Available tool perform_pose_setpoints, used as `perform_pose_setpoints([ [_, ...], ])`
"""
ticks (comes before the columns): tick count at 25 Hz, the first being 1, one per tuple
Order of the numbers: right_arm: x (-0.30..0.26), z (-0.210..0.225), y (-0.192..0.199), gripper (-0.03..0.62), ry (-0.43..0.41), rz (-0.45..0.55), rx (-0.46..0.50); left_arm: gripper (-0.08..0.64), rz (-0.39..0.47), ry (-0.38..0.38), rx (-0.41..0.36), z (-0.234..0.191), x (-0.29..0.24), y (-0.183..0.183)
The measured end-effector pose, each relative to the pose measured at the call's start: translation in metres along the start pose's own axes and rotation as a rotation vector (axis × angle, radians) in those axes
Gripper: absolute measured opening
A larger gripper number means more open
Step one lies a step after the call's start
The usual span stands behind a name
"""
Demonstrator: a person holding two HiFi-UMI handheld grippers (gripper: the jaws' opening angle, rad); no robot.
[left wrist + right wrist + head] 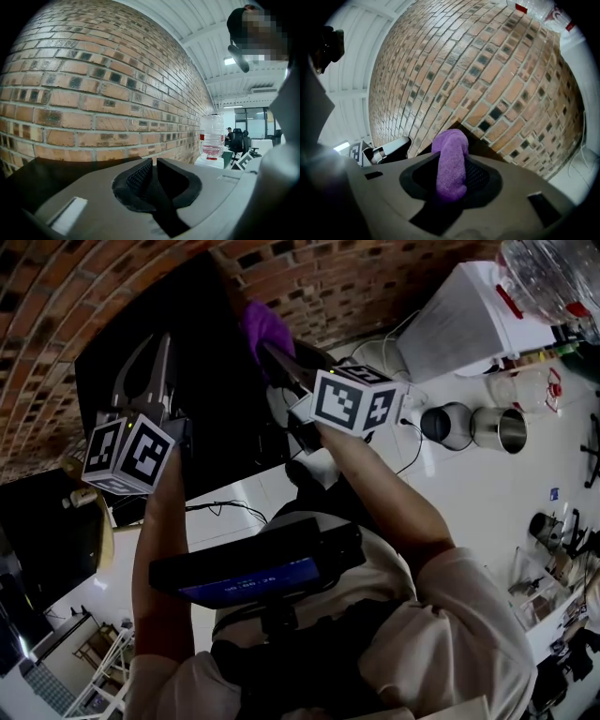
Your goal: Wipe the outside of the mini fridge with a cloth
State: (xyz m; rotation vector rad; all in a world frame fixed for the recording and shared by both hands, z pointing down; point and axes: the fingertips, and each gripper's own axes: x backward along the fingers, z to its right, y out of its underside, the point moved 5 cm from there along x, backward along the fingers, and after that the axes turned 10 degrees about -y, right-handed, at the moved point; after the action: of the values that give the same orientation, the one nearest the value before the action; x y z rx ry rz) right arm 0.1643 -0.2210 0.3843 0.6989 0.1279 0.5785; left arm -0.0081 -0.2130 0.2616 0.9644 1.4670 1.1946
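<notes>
Gripping the purple cloth (265, 326) in our right tool (274, 357), we hold it at the far right corner of the mini fridge (211, 399), whose black face spreads left; our left tool (148, 371), nearly closed and empty, hovers there.

The cloth (451, 161) is fuzzy purple terry fabric. The mini fridge (225, 399) is smooth and black. The brick wall (93, 84) is rough and matt. The cup (499, 429) is brushed metal.
</notes>
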Motion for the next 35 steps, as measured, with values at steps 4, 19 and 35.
perform_pose_setpoints([
  [4,0.001,0.017,0.011,0.13,0.027,-0.008,-0.012,0.032,-0.004,-0.004,0.001,0.001,0.0,0.0],
  [19,-0.005,0.085,0.058,0.129,0.106,-0.067,-0.091,0.026,-0.005,-0.01,0.003,0.0,0.001,-0.001],
  [35,-0.008,0.168,0.122,0.129,0.236,-0.202,-0.173,0.02,-0.007,-0.011,0.003,-0.001,0.0,-0.001],
])
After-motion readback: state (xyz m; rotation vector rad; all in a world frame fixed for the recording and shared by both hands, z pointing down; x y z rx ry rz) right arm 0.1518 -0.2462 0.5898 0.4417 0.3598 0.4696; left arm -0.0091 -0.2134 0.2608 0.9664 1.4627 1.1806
